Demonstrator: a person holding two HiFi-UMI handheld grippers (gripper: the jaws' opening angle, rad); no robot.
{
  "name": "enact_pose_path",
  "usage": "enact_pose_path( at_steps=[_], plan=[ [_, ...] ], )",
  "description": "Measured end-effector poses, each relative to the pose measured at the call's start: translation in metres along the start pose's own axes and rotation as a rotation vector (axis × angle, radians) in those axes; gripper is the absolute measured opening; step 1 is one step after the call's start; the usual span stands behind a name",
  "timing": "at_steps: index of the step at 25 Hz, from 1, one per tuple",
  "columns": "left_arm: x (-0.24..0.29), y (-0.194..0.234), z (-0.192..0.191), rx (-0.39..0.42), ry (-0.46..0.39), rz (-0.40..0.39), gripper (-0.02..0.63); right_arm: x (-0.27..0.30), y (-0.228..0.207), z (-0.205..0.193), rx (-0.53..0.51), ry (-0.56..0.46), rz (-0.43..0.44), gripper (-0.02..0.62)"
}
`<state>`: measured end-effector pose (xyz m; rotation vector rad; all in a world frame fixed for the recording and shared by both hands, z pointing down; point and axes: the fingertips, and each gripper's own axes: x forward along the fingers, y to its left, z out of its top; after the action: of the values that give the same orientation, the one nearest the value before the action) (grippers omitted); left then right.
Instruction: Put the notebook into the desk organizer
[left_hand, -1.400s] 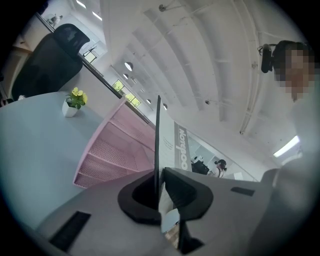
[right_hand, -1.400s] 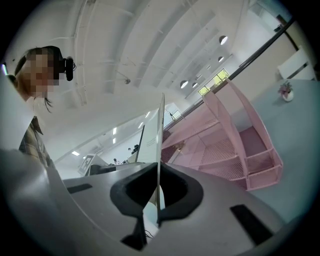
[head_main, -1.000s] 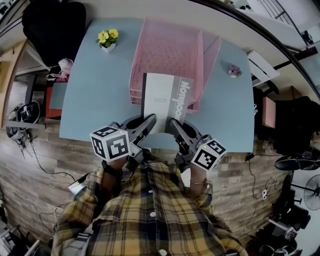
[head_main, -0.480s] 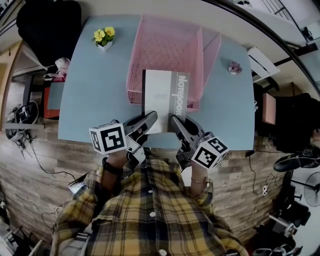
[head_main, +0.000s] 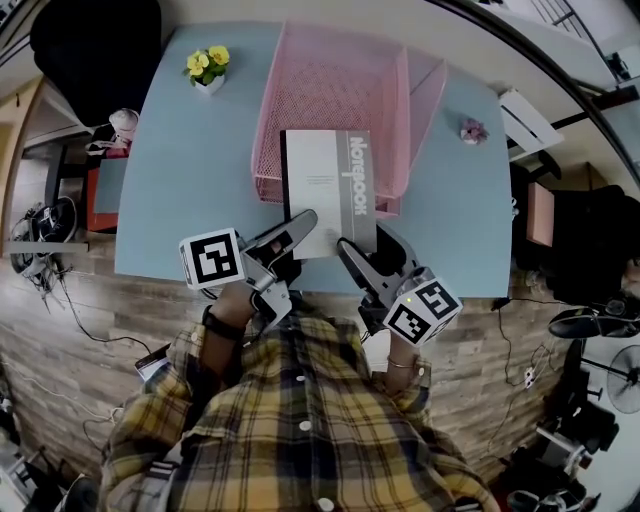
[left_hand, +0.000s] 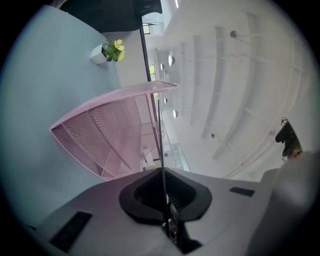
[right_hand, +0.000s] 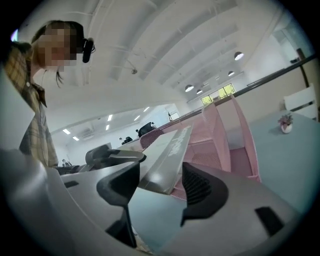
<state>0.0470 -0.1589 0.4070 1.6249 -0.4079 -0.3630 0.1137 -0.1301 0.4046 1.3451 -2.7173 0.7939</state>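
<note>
A grey and white notebook (head_main: 328, 188) lies tilted, its far end over the front rim of the pink mesh desk organizer (head_main: 340, 95). My left gripper (head_main: 298, 226) is shut on the notebook's near left edge; in the left gripper view the notebook (left_hand: 161, 150) shows edge-on as a thin dark line running into the closed gripper (left_hand: 165, 197). My right gripper (head_main: 368, 250) is open at the near right corner. Its jaws have just been opening, and the notebook (right_hand: 167, 157) sits between them with neither pad touching. The organizer (right_hand: 235, 135) stands just beyond.
The light blue table (head_main: 180, 180) holds a pot of yellow flowers (head_main: 207, 68) at the back left and a small pink plant (head_main: 474, 131) at the right. A black chair (head_main: 95, 40) stands behind the table's left corner. My left gripper (right_hand: 112, 155) shows in the right gripper view.
The notebook has shifted farther over the organizer's front rim. The right gripper's jaws have opened and let go of it. The left gripper has rolled while keeping its hold.
</note>
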Motion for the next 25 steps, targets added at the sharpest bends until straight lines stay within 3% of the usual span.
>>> enact_pose_path(
  at_steps=[7,13,18,22,25],
  plan=[
    [0.000,-0.001,0.008,-0.032,0.021,-0.025,0.005,-0.008,0.015,0.003,-0.259,-0.055,-0.004,0.320],
    [0.002,-0.001,0.011,-0.083,0.058,-0.056,0.005,-0.006,0.021,-0.002,-0.431,-0.034,-0.027,0.333],
    [0.006,-0.003,0.013,-0.095,0.103,-0.083,0.005,-0.003,0.017,-0.002,-0.474,-0.036,-0.075,0.334],
    [0.009,-0.004,0.019,-0.088,0.077,-0.090,0.011,-0.001,0.011,0.002,-0.444,-0.074,-0.125,0.334],
    [0.008,-0.007,0.022,-0.065,0.057,-0.096,0.080,-0.001,0.006,0.008,-0.423,-0.097,-0.152,0.334]
  ],
)
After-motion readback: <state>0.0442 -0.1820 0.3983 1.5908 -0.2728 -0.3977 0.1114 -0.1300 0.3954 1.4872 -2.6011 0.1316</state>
